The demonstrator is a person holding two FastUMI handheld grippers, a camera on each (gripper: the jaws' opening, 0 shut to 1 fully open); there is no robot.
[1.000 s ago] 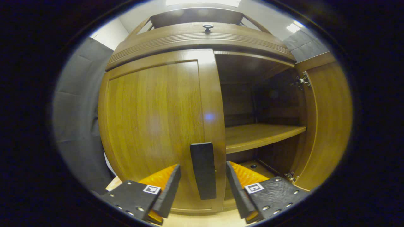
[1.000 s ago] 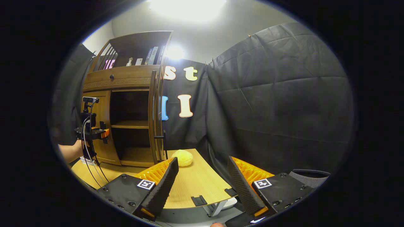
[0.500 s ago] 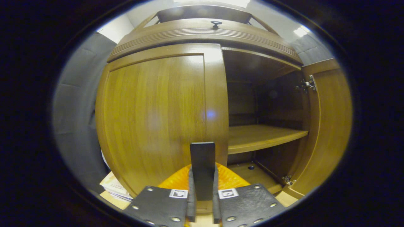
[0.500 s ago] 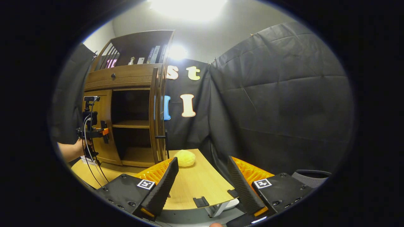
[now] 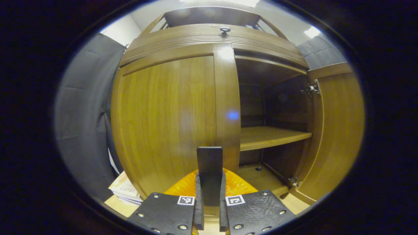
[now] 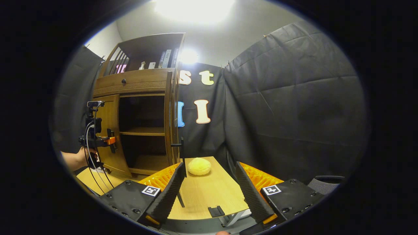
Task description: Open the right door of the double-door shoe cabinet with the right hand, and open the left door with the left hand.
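Observation:
In the left gripper view, the wooden shoe cabinet's left door fills the middle, and my left gripper is shut on its upright black handle. The right door stands swung wide open, showing a shelf inside. In the right gripper view the cabinet stands far left. A hand holds the left gripper at the left door, which sits slightly ajar. The open right door appears edge-on. My right gripper is open with nothing in it, well back over the table's near edge.
A yellow rounded object lies on the wooden table beside the open right door. A stack of papers lies left of the cabinet's base. A drawer knob sits above the doors. Black cloth walls stand close on both sides.
My left gripper went from open around the left door's handle to shut on it, and the door has come out slightly. The right gripper stayed open and drifted a little.

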